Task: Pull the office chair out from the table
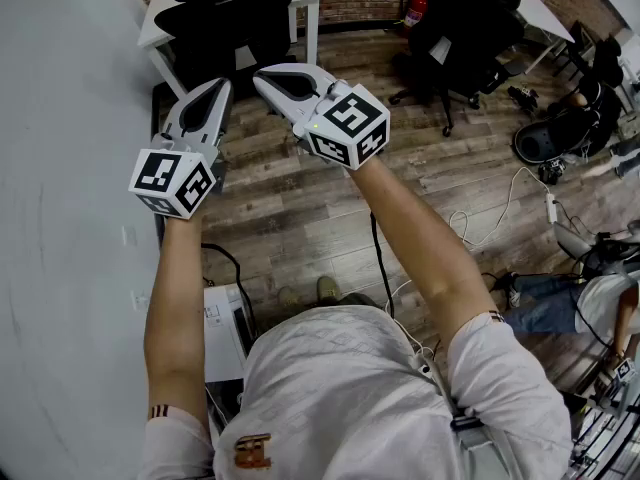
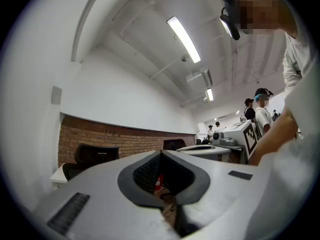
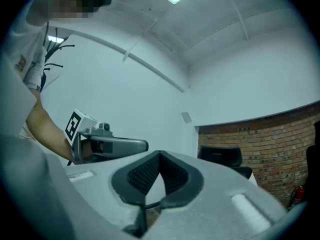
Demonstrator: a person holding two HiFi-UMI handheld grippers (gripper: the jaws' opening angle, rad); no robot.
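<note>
The black office chair (image 1: 236, 16) stands tucked in at the white table (image 1: 158, 20) at the top of the head view. Both grippers are held up in the air, short of the chair and apart from it. My left gripper (image 1: 221, 88) is shut with nothing in it. Beside it my right gripper (image 1: 263, 76) is shut and empty too. In the left gripper view the chair's back (image 2: 96, 155) shows against a brick wall, past the closed left gripper (image 2: 160, 154). The right gripper view shows the chair (image 3: 220, 157) beyond the closed right gripper (image 3: 160, 154).
A second black chair (image 1: 460, 23) stands at the top right, with a red fire extinguisher (image 1: 414, 8) behind it. Cables (image 1: 500, 208) trail over the wood floor. A grey wall (image 1: 60, 218) runs along the left. People sit at the right edge (image 1: 600, 288).
</note>
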